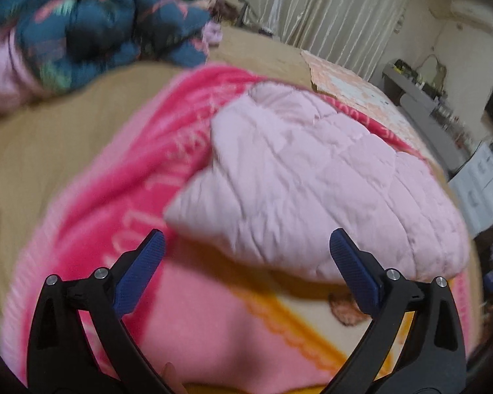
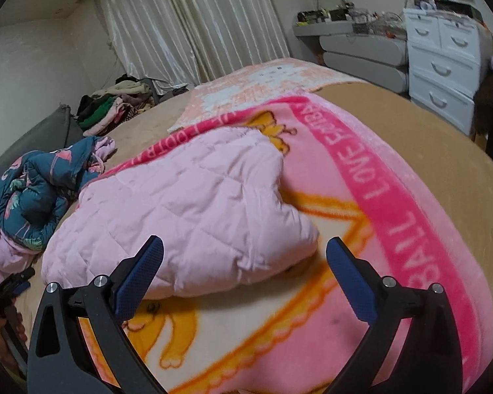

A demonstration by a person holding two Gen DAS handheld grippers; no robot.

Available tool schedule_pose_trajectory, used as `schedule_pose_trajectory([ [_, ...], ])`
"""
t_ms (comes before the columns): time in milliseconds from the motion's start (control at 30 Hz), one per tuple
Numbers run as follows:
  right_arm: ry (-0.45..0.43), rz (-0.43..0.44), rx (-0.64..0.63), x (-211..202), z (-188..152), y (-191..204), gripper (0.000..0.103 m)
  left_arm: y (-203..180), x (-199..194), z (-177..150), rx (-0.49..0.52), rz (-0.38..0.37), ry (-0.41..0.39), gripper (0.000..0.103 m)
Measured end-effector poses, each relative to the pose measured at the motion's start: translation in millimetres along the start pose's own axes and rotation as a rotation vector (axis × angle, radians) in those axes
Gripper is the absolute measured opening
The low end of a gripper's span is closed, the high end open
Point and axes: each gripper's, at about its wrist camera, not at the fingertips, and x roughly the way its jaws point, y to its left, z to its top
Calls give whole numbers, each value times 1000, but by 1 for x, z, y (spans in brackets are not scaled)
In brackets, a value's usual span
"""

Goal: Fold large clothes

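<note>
A wide bed covered in a tan sheet (image 2: 410, 138) fills both views, and across it lies a bright pink fleece blanket (image 2: 394, 216) with white lettering along its border and an orange-outlined cartoon print in the middle. On that blanket rests the pale pink quilted garment (image 2: 180, 203), a bulky padded piece already doubled into a rough slab. It lies just ahead of both sets of tongs and touches neither. Its long axis runs across the bed from the person's left to their right, and one corner juts out towards the right. In the right wrist view the near edge of the garment sits directly between and beyond the jaws, so the right hand looks the nearer of the two; in the left wrist view the garment (image 1: 312, 180) lies ahead and off to the right. Further left, a crumpled teal floral-print garment (image 2: 33, 190) waits in a heap, well apart. The right gripper (image 2: 245, 256) points down at a slant, jaws spread wide and empty. The left gripper (image 1: 246, 249) matches it, angled downward, wide apart, holding nothing.
</note>
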Motion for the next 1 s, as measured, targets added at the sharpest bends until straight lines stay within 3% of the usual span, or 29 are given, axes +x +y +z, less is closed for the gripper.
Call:
schedule_pose_trajectory([
  [200,64,-12,138,27,-21,-13,99,28,31,-16,-191,-99,104,94],
  [500,113,27,250,74,-21,-17,99,36,73,-2,-342,-150,118,94],
  [867,144,88,320,123,-12,-19,99,24,111,19,-321,-115,90,95],
  [1000,160,150,371,139,-16,-27,99,24,122,19,-328,-125,79,95],
])
